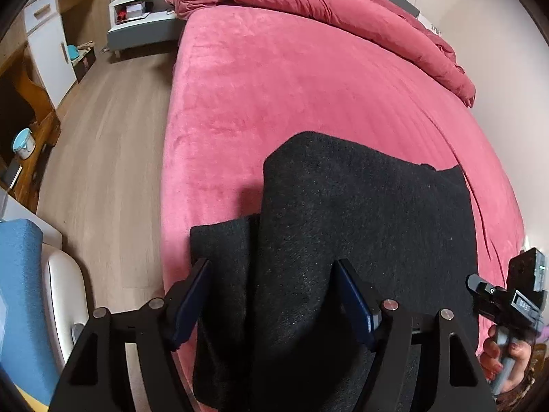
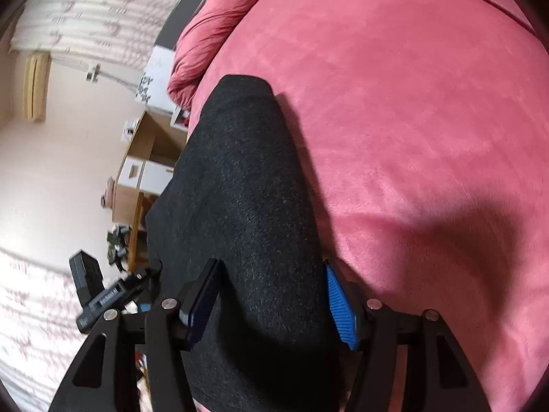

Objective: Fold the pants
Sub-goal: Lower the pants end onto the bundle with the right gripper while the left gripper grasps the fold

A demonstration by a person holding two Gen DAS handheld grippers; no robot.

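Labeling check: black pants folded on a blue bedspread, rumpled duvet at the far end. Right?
Not blue: the bedspread is pink-red, as the left wrist view shows. The rest holds: the black pants lie folded on it, with the rumpled duvet at the far end.

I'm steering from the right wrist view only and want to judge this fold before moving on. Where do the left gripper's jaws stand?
Observer: The left gripper hangs over the near end of the black pants. Its jaws are apart, and the cloth runs past both fingers.
Operator: Do the layers line up?
Observer: No. On the floor side a lower layer sticks out past the top fold.
Operator: How near is it to the bed's edge?
Observer: That lower layer lies close to the edge of the pink bed, with the wooden floor just beyond.
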